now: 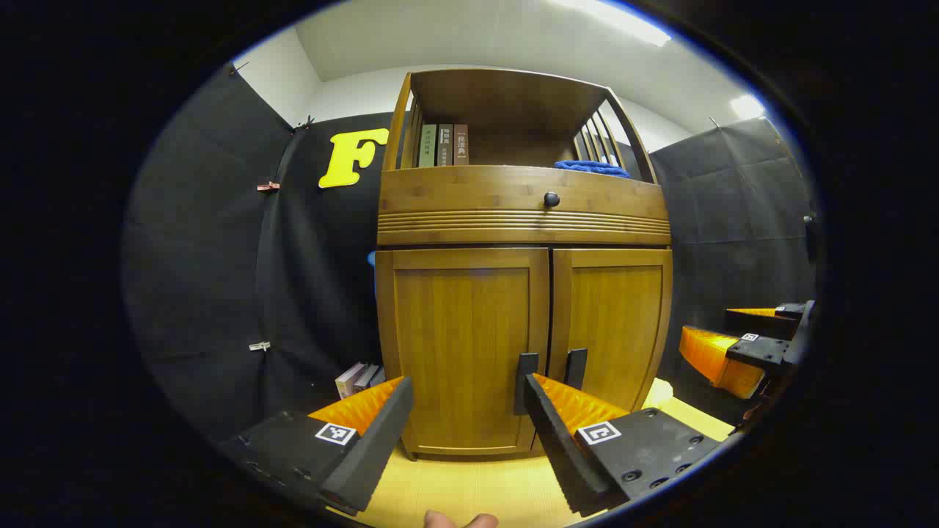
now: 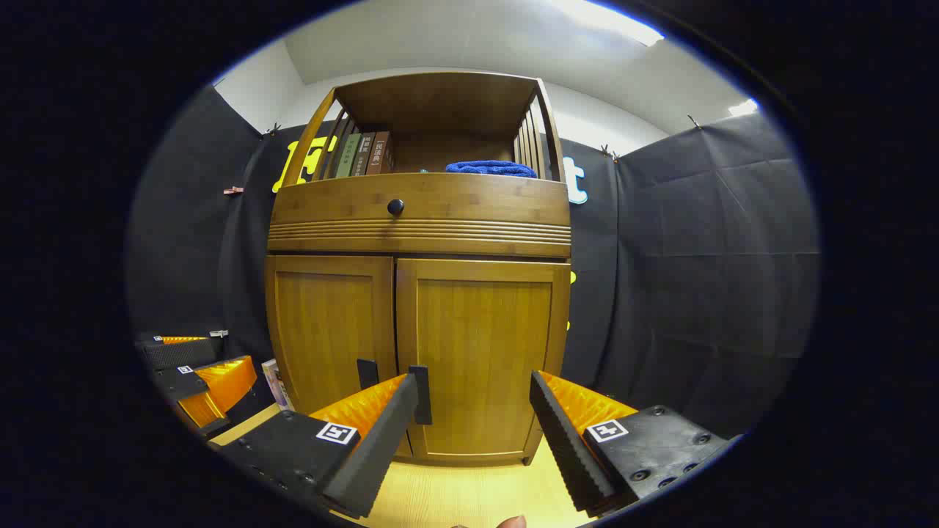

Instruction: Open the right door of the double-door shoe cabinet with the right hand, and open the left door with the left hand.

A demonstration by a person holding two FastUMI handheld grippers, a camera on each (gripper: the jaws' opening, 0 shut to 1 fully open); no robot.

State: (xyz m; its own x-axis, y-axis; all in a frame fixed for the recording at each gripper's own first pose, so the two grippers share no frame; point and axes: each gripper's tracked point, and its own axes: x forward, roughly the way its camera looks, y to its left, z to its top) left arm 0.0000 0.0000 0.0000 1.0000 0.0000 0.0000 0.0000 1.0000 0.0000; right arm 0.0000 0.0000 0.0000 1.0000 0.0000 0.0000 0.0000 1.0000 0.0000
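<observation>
Brown wooden double-door shoe cabinet [image 1: 522,293] shut, both dark vertical handles untouched. Left hand-held gripper [image 1: 469,411] spread open before left door [image 1: 462,345]; right hand-held gripper [image 2: 475,407] likewise open before right door [image 2: 480,352].

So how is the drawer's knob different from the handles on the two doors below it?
The drawer knob is small, round and single, set at the middle of the drawer front. The door handles, left and right, are flat upright bars, a pair, sitting low on the doors either side of the centre seam. Both knob and handles are black against the brown wood.
</observation>
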